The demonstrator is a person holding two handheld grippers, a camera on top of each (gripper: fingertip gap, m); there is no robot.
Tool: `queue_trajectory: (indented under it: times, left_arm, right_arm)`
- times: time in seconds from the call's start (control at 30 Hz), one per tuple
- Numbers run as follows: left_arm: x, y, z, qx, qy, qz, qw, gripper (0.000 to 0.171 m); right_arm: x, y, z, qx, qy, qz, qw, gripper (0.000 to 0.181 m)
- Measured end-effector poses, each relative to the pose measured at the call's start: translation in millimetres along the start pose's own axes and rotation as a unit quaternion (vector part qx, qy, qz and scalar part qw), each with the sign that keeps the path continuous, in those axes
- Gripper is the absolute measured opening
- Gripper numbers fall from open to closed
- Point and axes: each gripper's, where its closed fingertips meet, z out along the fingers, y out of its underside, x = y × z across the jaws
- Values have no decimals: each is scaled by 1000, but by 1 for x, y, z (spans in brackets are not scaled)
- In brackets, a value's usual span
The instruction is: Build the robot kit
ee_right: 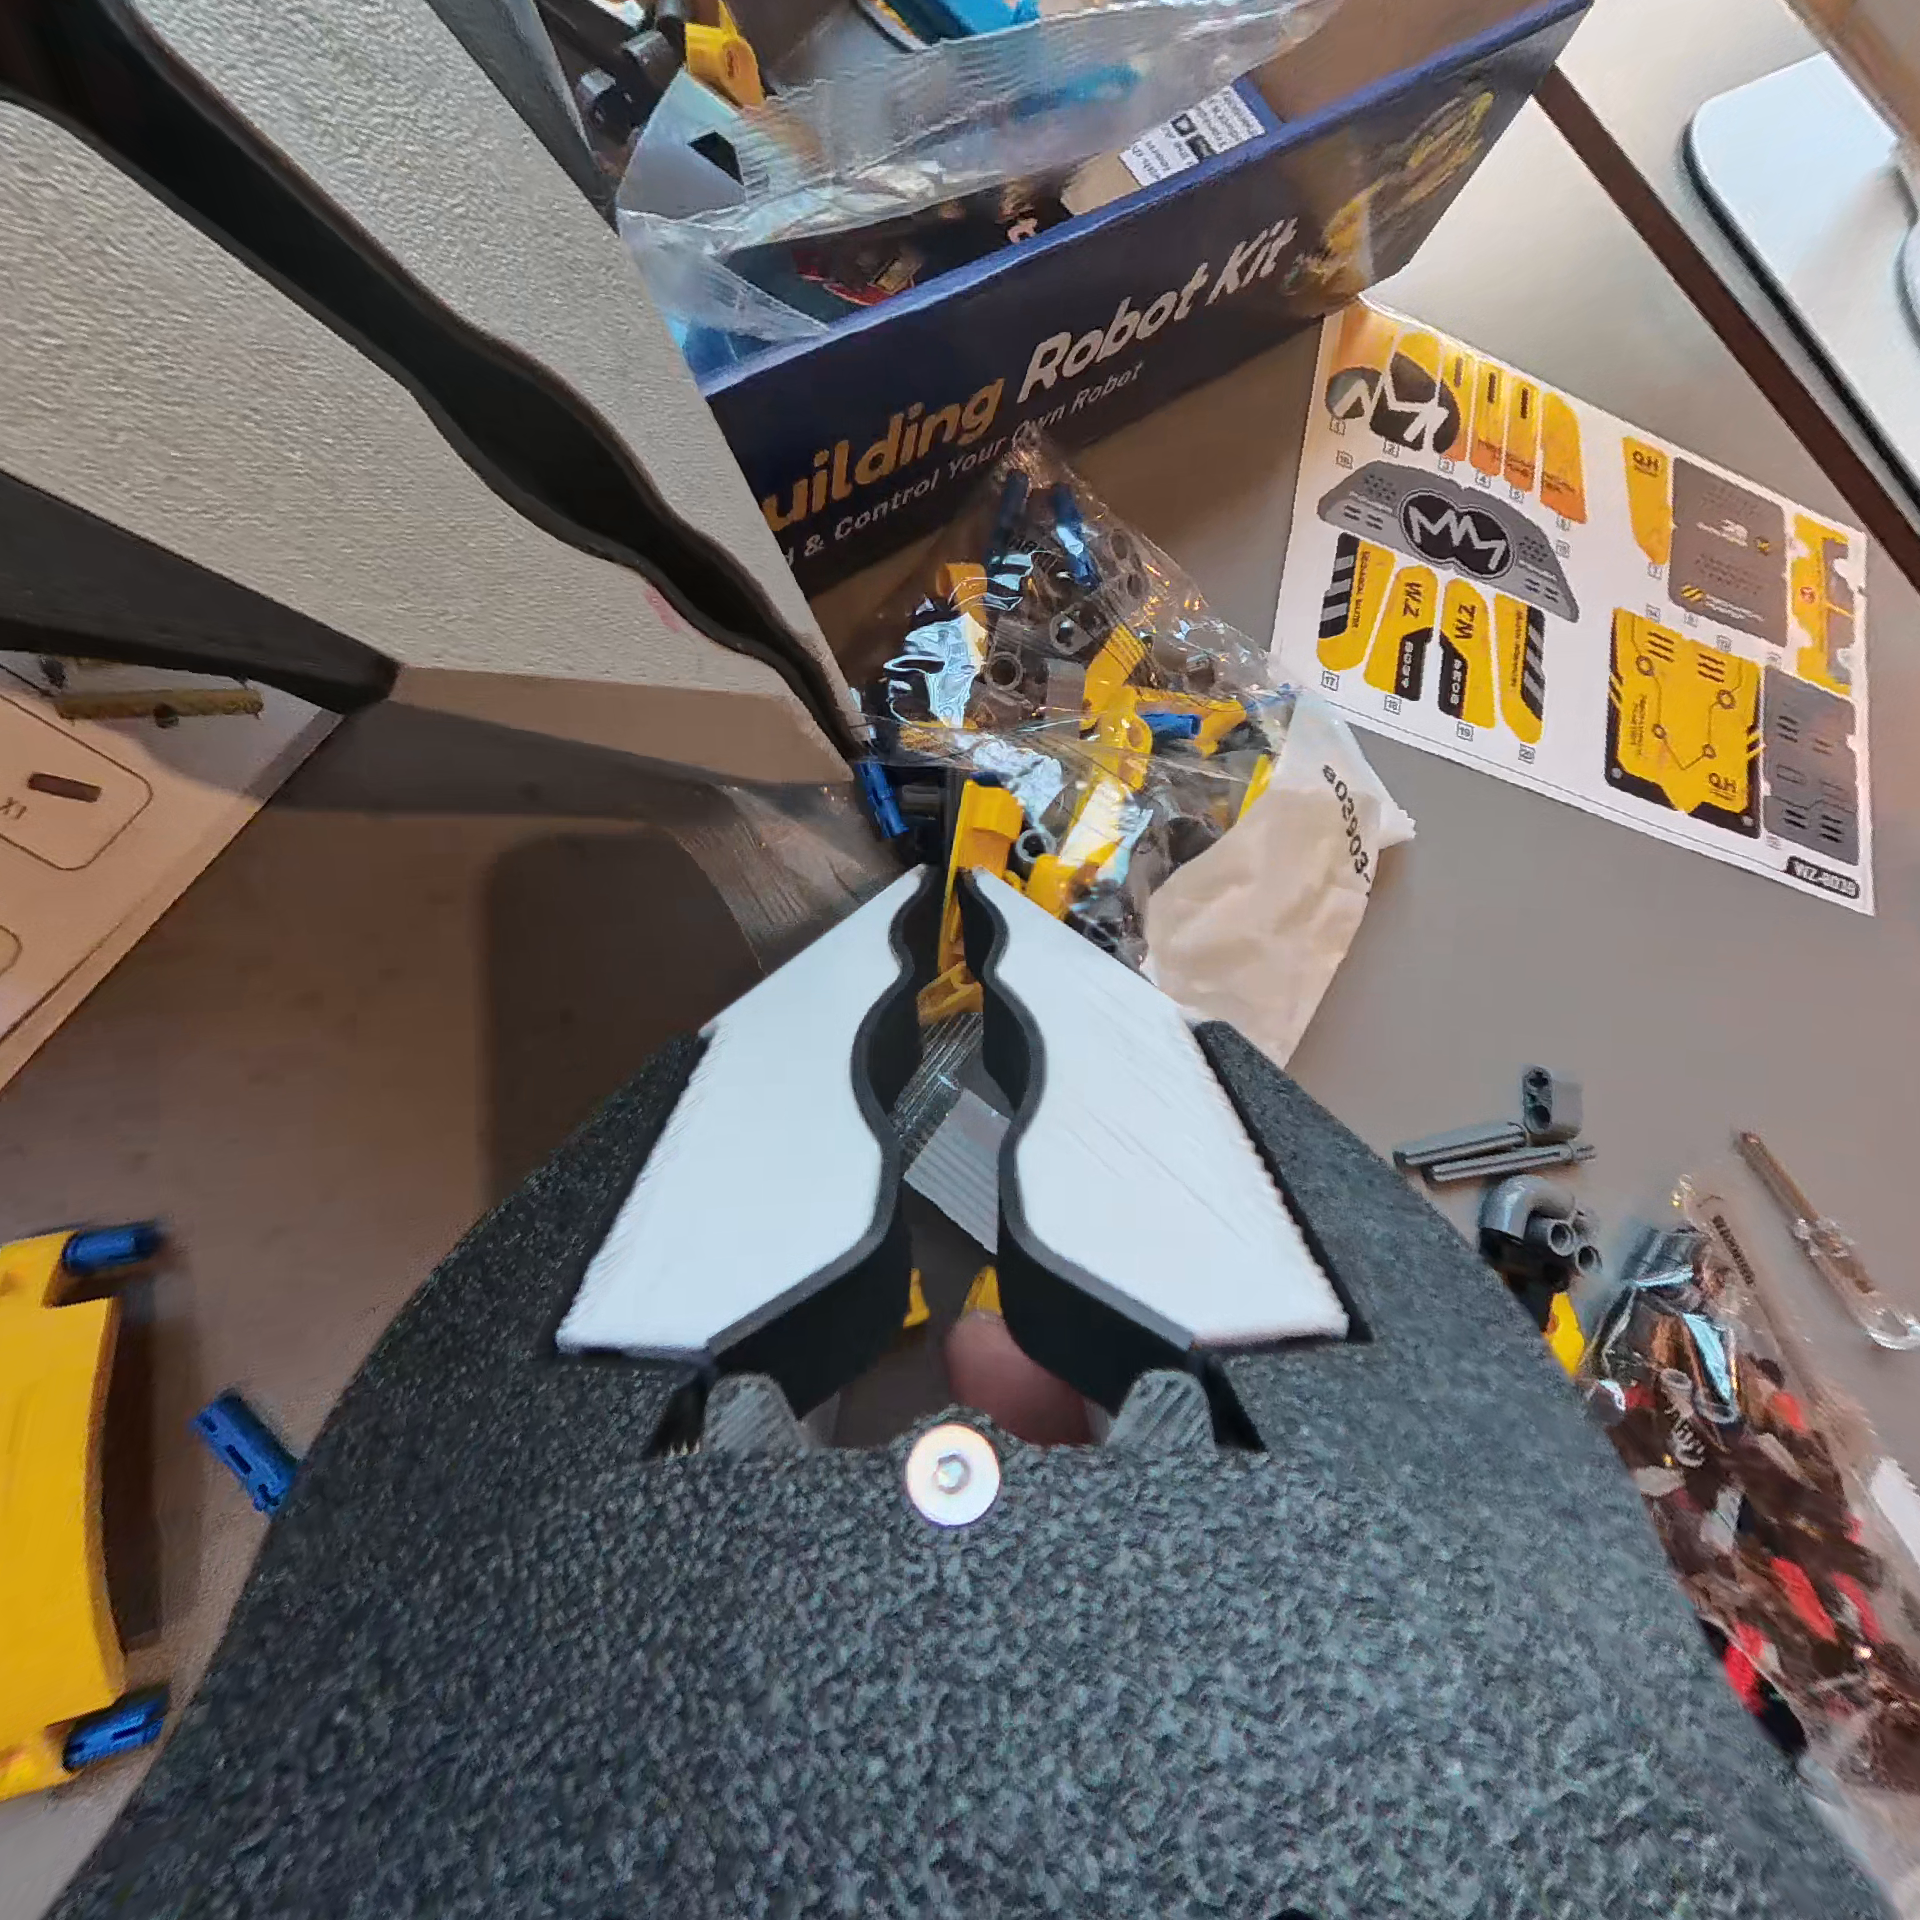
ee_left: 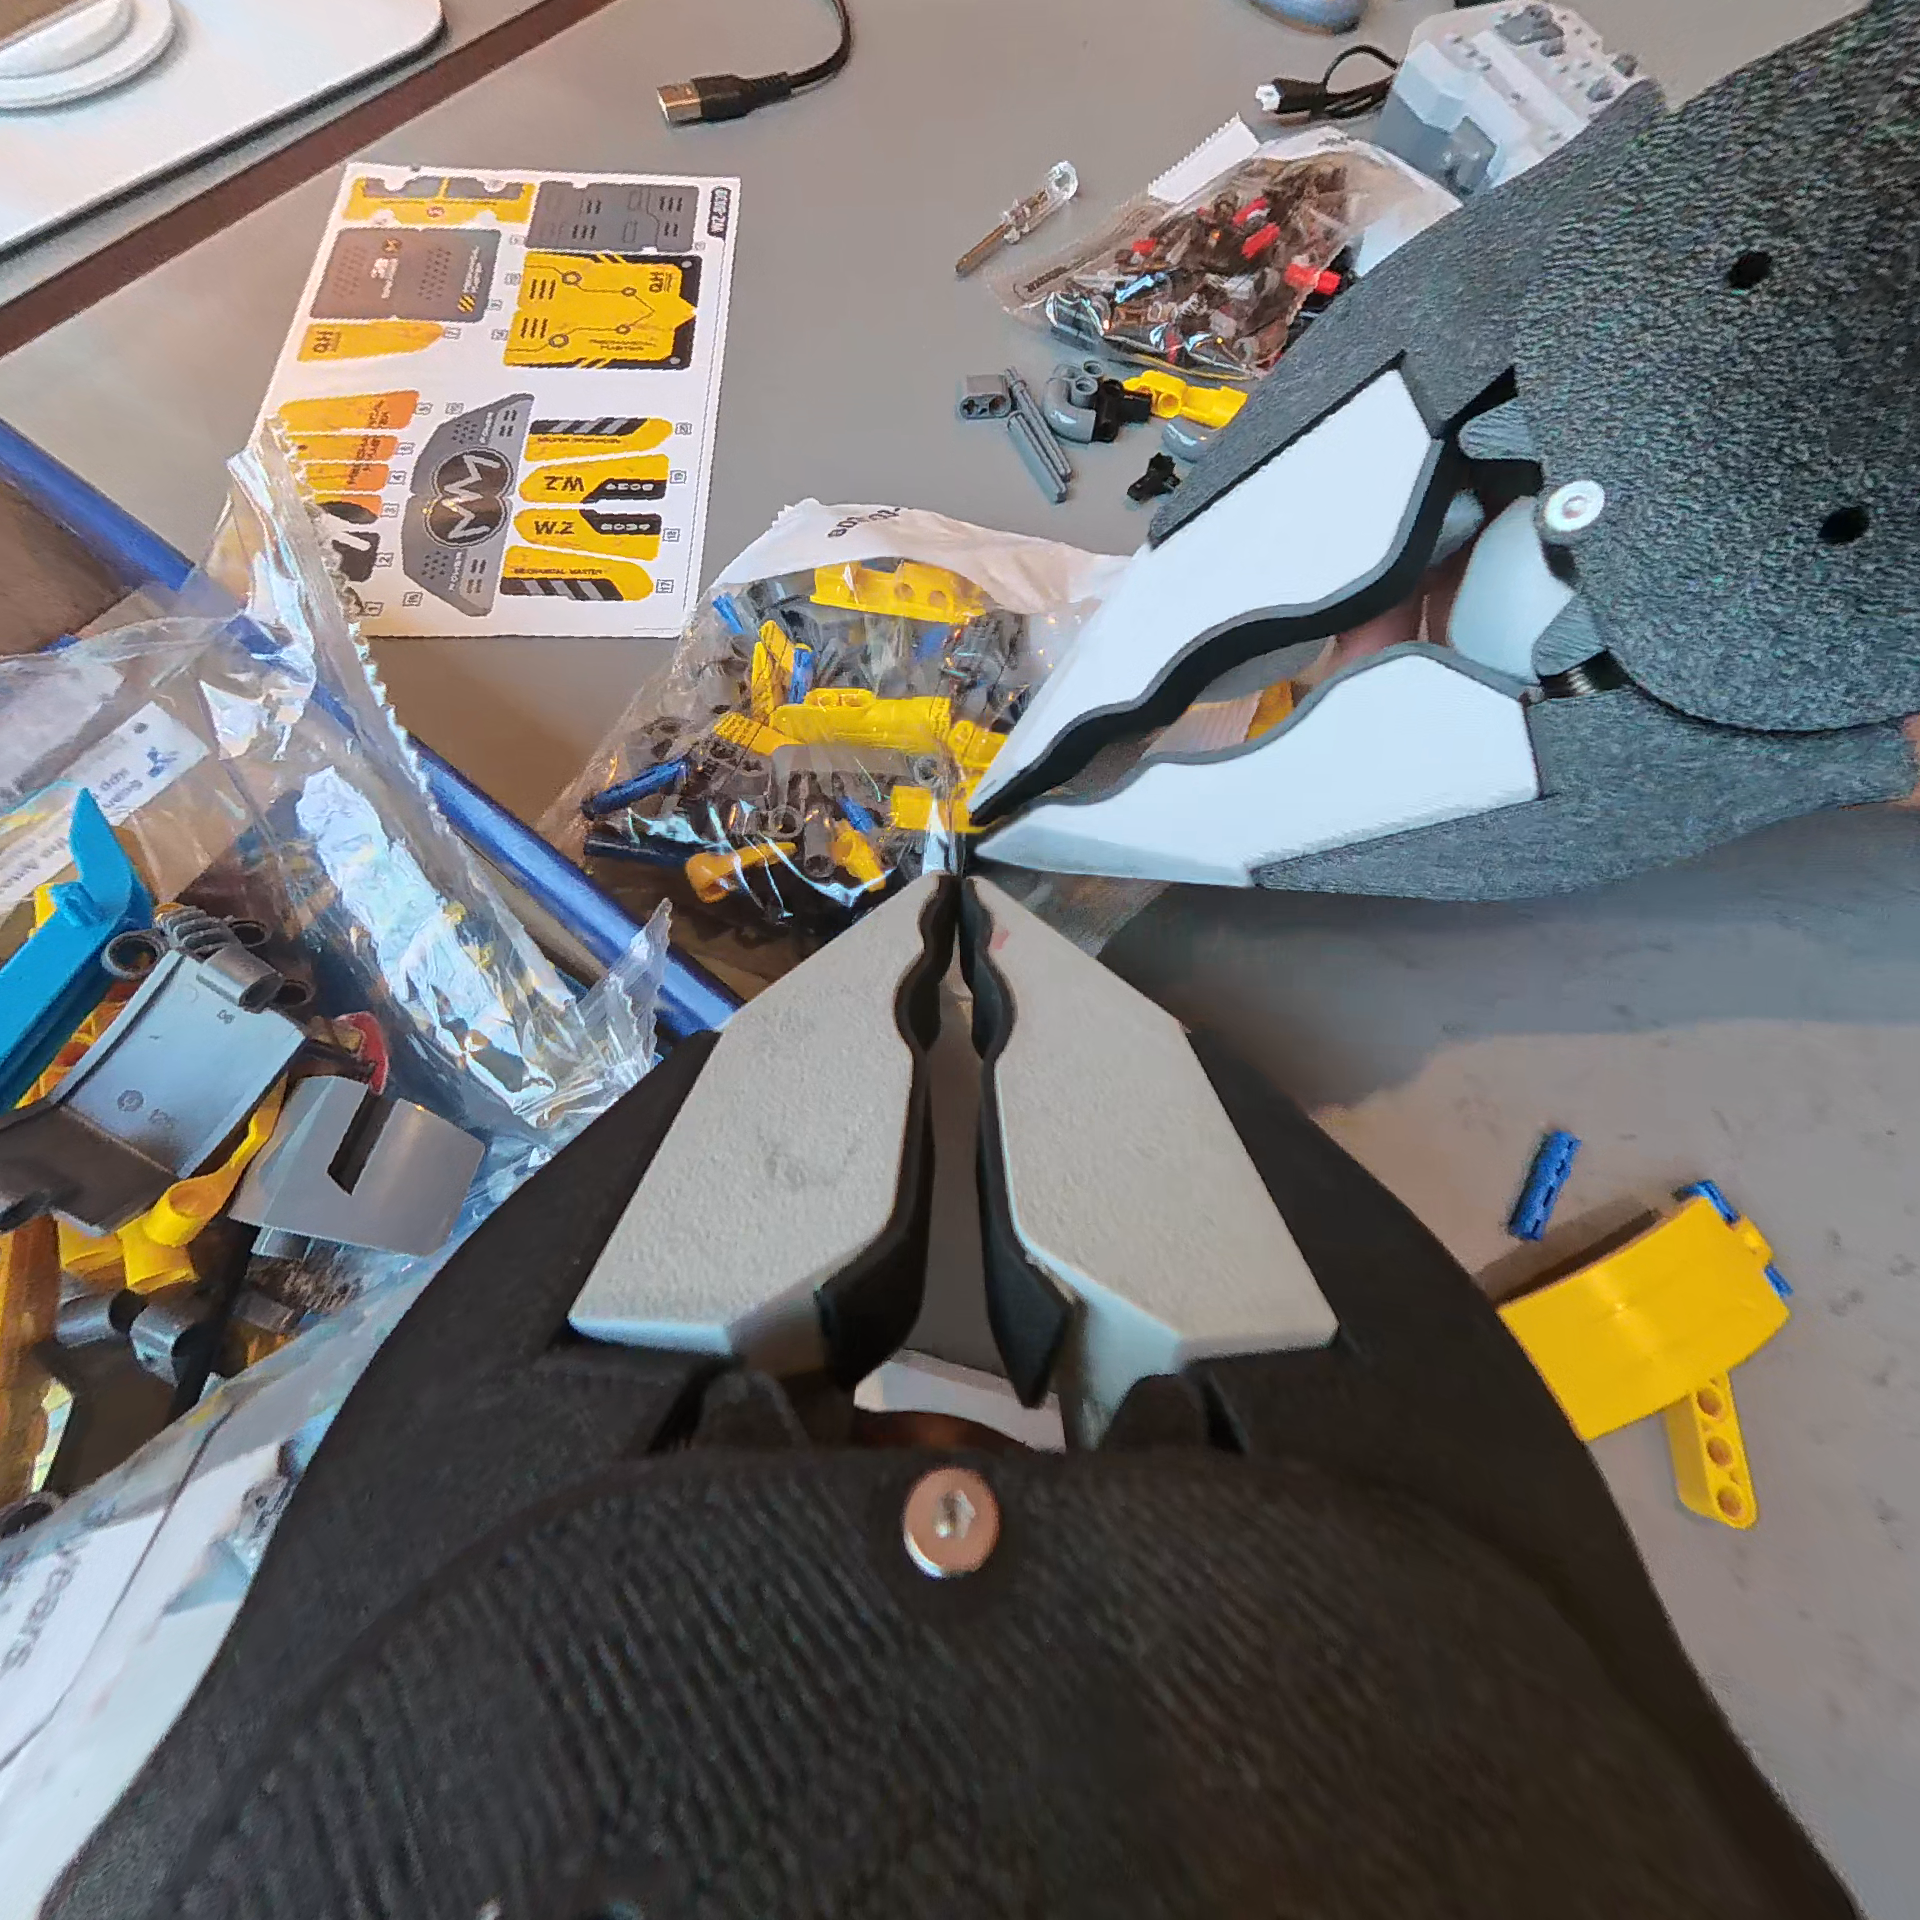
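Parts bag (ee_left: 821,727) beside box (ee_right: 1039,343)

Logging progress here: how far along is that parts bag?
Done: yellow assembly with blue pins sits built on the table. In hand: left gripper and right gripper both pinch the clear bag. Left: the bag looks unopened, parts inside.

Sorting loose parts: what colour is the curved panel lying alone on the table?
Yellow curved panel, clearest in the left wrist view.
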Motion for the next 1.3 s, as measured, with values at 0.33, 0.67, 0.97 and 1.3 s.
queue_trajectory:
  times: [0.33, 0.67, 0.97, 1.3]
  left_arm:
    - [1, 3, -16, -12, 22, 13, 1000, 9]
    - [10, 33, -5, -96, 3, 67, 993, 26]
    - [8, 32, -9, -95, 6, 63, 993, 26]
    - [5, 39, -1, -116, -36, 107, 987, 21]
  right_arm:
    - [-14, -8, -2, 15, -12, -57, 998, 13]
    - [-17, -10, -3, 17, -14, -60, 998, 12]
    - [-23, -13, 0, 23, -37, -24, 999, 11]
    - [-20, -14, 3, 29, -57, 47, 997, 11]
